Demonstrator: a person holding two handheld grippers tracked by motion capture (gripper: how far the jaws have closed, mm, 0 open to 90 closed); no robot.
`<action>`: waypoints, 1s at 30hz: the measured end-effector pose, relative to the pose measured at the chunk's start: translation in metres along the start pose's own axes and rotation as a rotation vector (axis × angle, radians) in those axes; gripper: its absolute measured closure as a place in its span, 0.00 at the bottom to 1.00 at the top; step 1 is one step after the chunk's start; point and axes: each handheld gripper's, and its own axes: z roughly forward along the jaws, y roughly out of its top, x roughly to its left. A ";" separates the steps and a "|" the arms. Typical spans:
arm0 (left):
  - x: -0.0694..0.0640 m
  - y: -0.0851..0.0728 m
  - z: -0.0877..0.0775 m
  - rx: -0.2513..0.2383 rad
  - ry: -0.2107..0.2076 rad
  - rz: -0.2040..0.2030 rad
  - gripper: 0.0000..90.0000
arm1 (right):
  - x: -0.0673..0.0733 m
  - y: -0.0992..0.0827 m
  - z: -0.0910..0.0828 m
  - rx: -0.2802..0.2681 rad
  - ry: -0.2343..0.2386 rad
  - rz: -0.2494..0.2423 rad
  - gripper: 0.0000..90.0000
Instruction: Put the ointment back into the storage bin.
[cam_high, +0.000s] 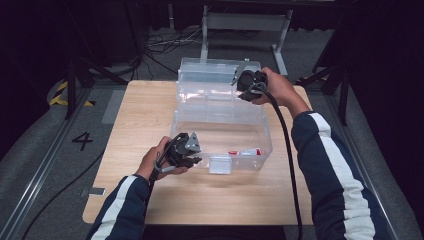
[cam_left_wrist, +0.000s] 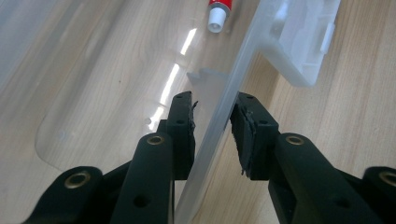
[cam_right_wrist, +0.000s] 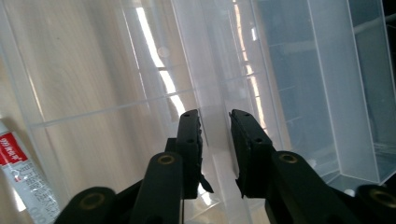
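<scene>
A clear plastic box (cam_high: 220, 117) is sitting open on the surface (cam_high: 135, 115), holding a red-and-white tube (cam_high: 245, 152). The left tongs (cam_left_wrist: 212, 121) are straddling its front wall, not quite clenched; the right tongs (cam_right_wrist: 215, 135) are likewise straddling an inner wall.

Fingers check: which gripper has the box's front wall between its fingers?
The left gripper, at the near-left corner of the clear box; its fingers straddle the front wall near the latch. The right gripper is at the far side.

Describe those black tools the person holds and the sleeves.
Each hand carries a black two-jaw gripper: left gripper, right gripper. Grey three-cornered plates sit on top, and thick black cables trail back. The jaw arms show brass-coloured rivets. The sleeves are dark navy with broad white stripes.
</scene>
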 end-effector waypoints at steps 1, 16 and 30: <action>-0.001 0.001 0.001 0.003 0.002 -0.004 0.77 | 0.001 0.001 0.000 0.003 -0.005 -0.004 0.83; -0.002 0.007 0.004 0.053 0.007 -0.007 0.77 | 0.008 0.004 -0.005 -0.011 -0.006 -0.065 0.91; -0.003 0.008 0.005 0.062 0.014 -0.006 0.77 | 0.014 0.004 -0.016 -0.029 0.019 -0.086 0.95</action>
